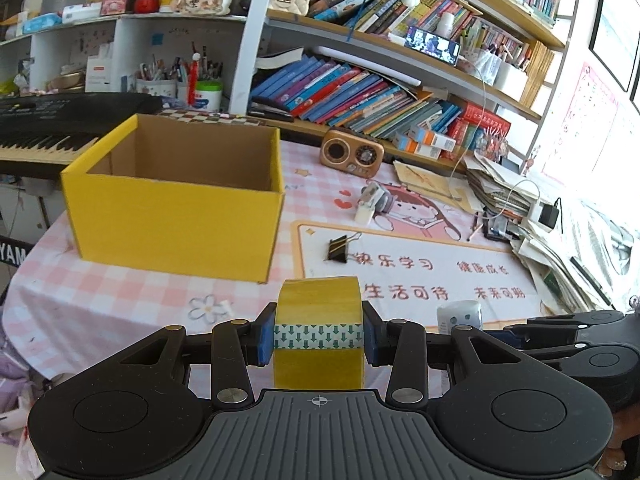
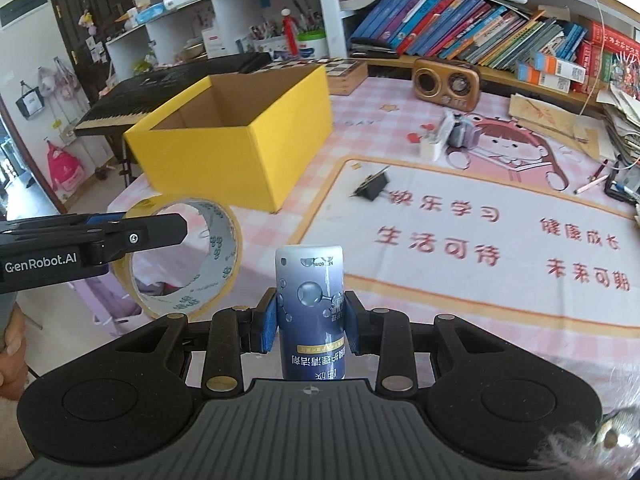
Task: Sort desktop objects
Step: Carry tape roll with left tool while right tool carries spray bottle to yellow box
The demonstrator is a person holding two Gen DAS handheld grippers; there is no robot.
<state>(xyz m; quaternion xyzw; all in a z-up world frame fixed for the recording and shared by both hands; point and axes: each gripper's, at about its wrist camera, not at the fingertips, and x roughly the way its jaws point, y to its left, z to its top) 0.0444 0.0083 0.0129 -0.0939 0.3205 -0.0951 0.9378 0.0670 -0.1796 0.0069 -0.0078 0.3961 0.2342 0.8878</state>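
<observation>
Both claws loaded and clear of the desk, box ahead.

My left claw (image 1: 319, 338) pinches the tape (image 1: 319, 320) across its width, pads flat on the roll's two faces; I judge it light and stiff but slick-sided, so a grip square across the faces suits it. My right claw (image 2: 311, 322) pinches the bottle (image 2: 310, 308) at mid-body; it looks light, rigid, smooth and prone to slip. Beyond lie the mat (image 2: 460, 216) and a clip (image 2: 374, 188), well apart from the bottle. Farthest, the box (image 1: 176, 216) stands open-topped near the desk's edge, with free room above its rim.
</observation>
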